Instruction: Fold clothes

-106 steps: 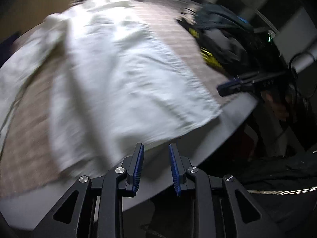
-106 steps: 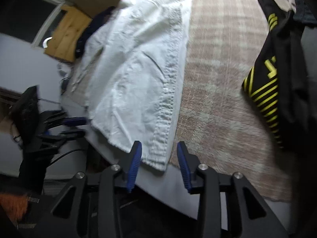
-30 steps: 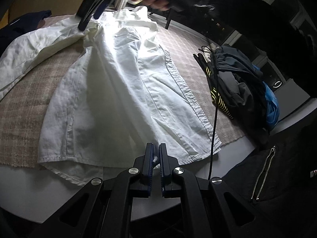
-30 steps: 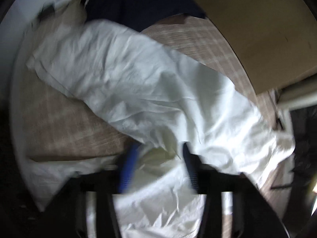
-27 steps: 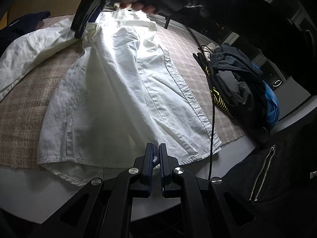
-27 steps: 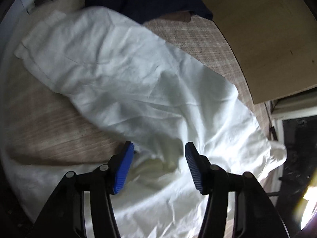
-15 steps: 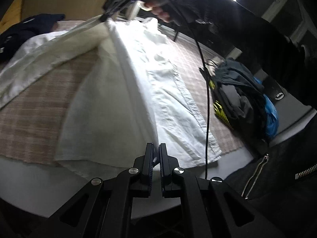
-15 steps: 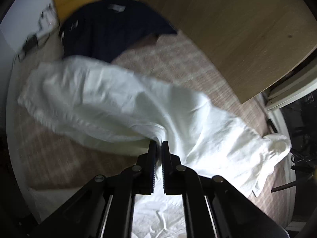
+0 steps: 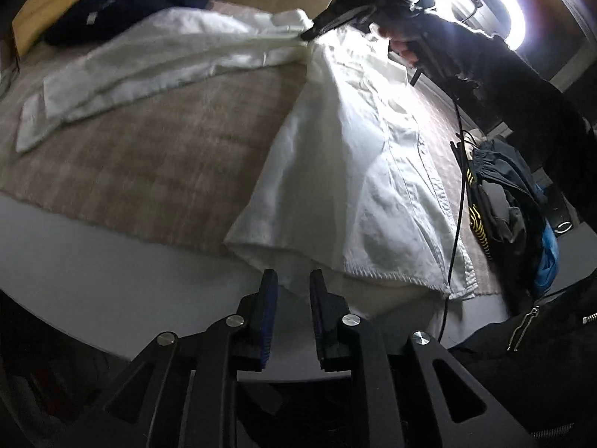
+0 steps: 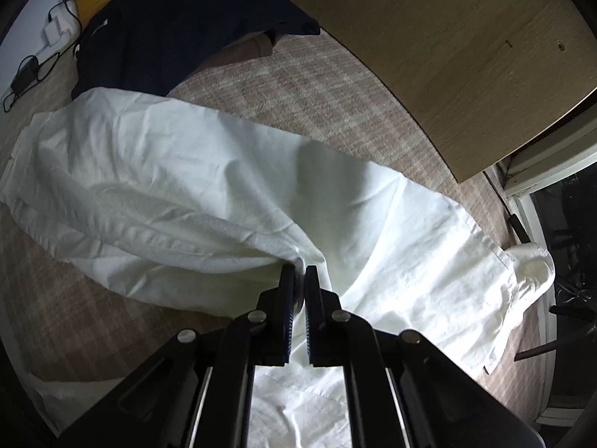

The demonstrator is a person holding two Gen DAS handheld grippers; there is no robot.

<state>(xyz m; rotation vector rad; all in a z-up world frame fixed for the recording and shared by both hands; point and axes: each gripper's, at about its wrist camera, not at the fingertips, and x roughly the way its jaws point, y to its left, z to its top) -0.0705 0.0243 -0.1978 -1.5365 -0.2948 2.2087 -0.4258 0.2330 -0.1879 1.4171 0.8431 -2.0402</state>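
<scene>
I am working over a wide bed or table covered by a pinkish checked blanket (image 9: 156, 156), and the white shirt (image 9: 347, 171) is lying across it, its body running from the top centre of the left wrist view down to the lower middle, one long sleeve (image 9: 141, 59) trailing off to the upper left. The near side panel is lying doubled over the body, so I am judging the first lengthwise fold to be under way. The cloth is looking light, limp and creased; it is sagging wherever it is unsupported, so I am expecting it to drape and slide, not hold a line. The seams, hem and shoulder are the firmest places to pinch. My right gripper (image 10: 296, 272) is clamping a bunched ridge of shirt fabric near the shoulder, low in the centre of its view. My left gripper (image 9: 291, 280) has just been parting its jaws, which are standing a little apart now, the hem (image 9: 391, 272) lying just ahead of the tips and not pinched. A dark navy garment (image 10: 179, 26) is sitting at the upper left.
</scene>
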